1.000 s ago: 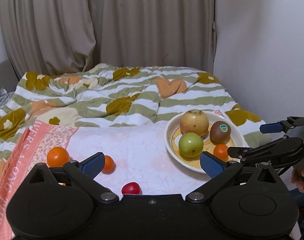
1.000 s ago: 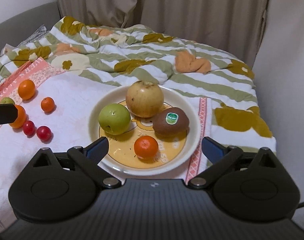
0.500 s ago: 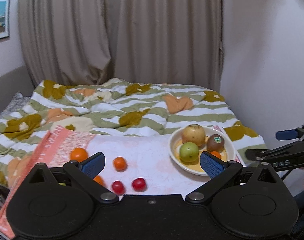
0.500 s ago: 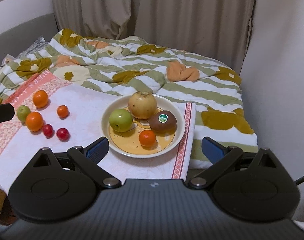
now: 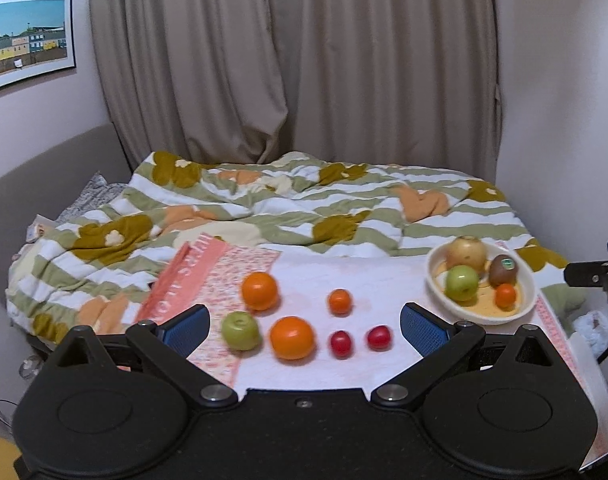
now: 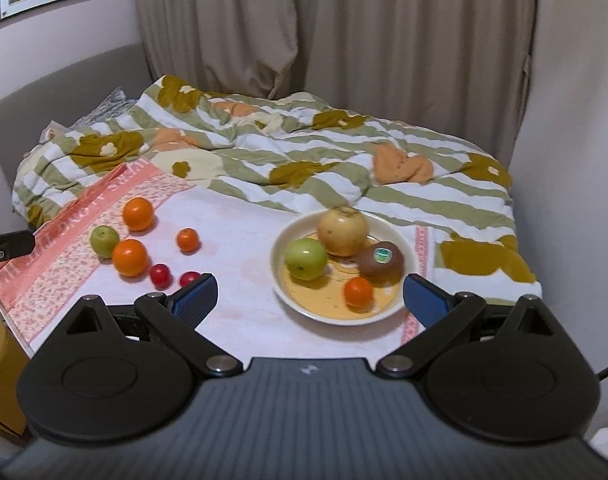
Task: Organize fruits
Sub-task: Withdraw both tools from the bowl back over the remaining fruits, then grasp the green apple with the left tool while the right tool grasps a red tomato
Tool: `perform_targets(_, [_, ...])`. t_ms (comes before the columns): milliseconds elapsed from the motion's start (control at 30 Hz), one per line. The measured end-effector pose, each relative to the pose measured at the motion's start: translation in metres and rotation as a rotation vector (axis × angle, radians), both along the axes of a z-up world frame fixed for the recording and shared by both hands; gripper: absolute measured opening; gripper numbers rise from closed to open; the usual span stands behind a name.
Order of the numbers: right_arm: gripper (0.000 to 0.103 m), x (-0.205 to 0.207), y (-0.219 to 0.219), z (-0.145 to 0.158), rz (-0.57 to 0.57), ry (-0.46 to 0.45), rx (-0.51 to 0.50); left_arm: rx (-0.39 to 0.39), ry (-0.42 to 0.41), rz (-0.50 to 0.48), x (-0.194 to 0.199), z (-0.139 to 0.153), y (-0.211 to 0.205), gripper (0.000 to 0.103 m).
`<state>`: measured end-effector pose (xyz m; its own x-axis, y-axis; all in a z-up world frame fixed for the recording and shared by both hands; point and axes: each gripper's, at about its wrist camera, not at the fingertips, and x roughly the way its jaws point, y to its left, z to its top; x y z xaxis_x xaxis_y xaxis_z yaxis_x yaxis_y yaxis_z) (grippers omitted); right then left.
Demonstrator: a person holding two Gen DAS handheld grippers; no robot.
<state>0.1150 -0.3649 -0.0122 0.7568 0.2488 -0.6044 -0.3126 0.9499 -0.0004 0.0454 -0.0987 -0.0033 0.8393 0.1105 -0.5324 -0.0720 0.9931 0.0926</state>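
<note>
On the bed, a white and pink towel (image 5: 368,276) lies over the striped floral duvet (image 5: 264,216) and carries all the fruit. Compared with a second ago, both cameras have drawn back and risen: the fruit looks smaller, and more of the curtain and the framed picture (image 5: 24,40) on the left wall now shows. The left hand-held gripper (image 5: 304,326) is spread wide and empty, hanging near the loose group at the towel's left: a far orange (image 5: 259,290), a near orange (image 5: 292,337), a small tangerine (image 5: 339,301), a small green apple (image 5: 240,330) and two red cherry tomatoes (image 5: 341,343). The right hand-held gripper (image 6: 310,294) is likewise spread and holds nothing, sitting just short of the cream plate (image 6: 404,240) at the right, which holds a yellow pear-like fruit (image 6: 342,231), a green apple (image 6: 306,259), a kiwi with a sticker (image 6: 381,262) and a small tangerine. No fruit appears to have shifted; only the viewpoints have. I judge this retreat as either a pause between picks or a stepping back to survey, since six pieces still lie off the plate and the sorting looks only partly done. The round fruit may roll on the soft bedding when nudged.
</note>
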Motion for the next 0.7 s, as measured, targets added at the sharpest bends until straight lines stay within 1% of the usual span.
perform_targets(133, [0.103, 0.000, 0.029, -0.002, 0.019, -0.008, -0.007, 0.008, -0.002, -0.011, 0.005, -0.003, 0.027, 0.103])
perform_targets(300, [0.103, 0.001, 0.069, -0.004, 0.029, -0.023, 0.016, 0.047, 0.020, -0.053, 0.022, -0.009, 0.063, 0.103])
perform_targets(467, [0.103, 0.005, 0.107, -0.009, 0.048, -0.027, 0.011, 0.044, 0.043, -0.129, 0.042, -0.016, 0.103, 0.103])
perform_targets(700, [0.103, 0.013, 0.157, -0.019, 0.045, -0.012, 0.033, 0.030, 0.097, -0.292, 0.080, -0.030, 0.148, 0.103])
